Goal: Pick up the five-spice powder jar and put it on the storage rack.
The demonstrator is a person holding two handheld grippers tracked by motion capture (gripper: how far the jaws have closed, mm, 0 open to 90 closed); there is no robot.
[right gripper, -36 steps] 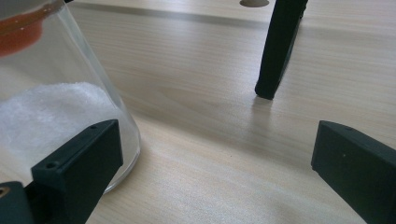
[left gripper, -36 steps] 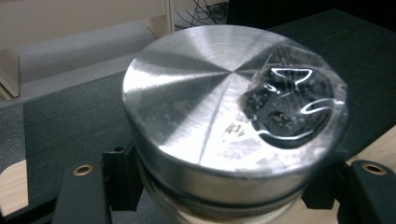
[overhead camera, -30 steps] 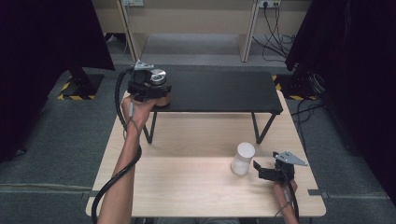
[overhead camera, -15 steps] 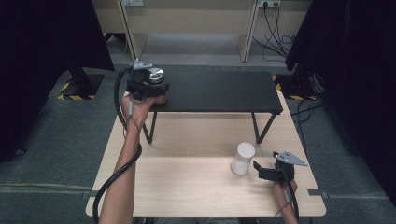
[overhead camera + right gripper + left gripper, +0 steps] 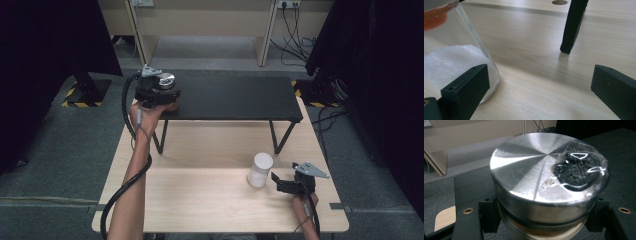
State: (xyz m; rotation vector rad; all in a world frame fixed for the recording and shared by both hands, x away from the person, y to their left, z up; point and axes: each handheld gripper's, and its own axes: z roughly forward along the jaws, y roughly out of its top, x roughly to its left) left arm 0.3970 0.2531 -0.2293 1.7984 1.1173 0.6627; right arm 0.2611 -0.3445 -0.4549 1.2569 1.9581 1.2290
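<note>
between the black jaws of the left gripper a metal-lidded jar is clamped just under its lid, held at the left end of the black shelf. the jar is judged rigid, fairly heavy and slippery on its polished lid, so the body below the lid is the better hold. nearer, on the tabletop, the right gripper is kept released beside a clear cup of white powder.

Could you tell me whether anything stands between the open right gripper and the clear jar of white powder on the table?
Nothing visible does. The right gripper is open just beside the jar on the wooden table; in the right gripper view one jaw already overlaps the jar's wall.
</note>
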